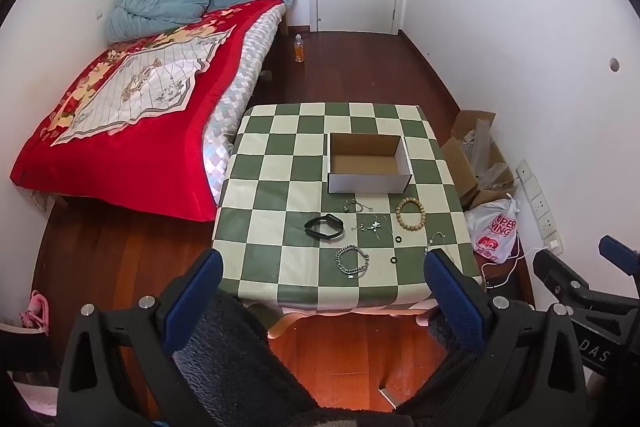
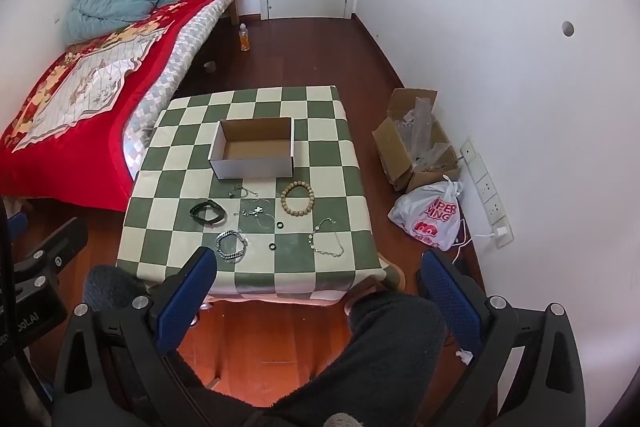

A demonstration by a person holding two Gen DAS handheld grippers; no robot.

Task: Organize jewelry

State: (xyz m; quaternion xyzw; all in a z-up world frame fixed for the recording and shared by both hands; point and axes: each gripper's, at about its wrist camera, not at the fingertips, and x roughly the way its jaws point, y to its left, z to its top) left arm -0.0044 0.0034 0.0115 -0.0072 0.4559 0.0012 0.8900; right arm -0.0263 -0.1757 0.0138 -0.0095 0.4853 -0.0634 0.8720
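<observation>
Tongs left [image 1: 322, 269] and right [image 2: 318, 265] gape wide and empty as we face jewelry spread across the tabletop [image 2: 340, 155], ready for the empty cardboard box [image 2: 253, 151].

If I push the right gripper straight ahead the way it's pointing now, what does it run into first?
Probably the near edge of the checkered table, then the small black ring lying ahead between the open jaws of the right gripper. The cardboard box sits further along that line. Depth is uncertain through the fisheye.
</observation>
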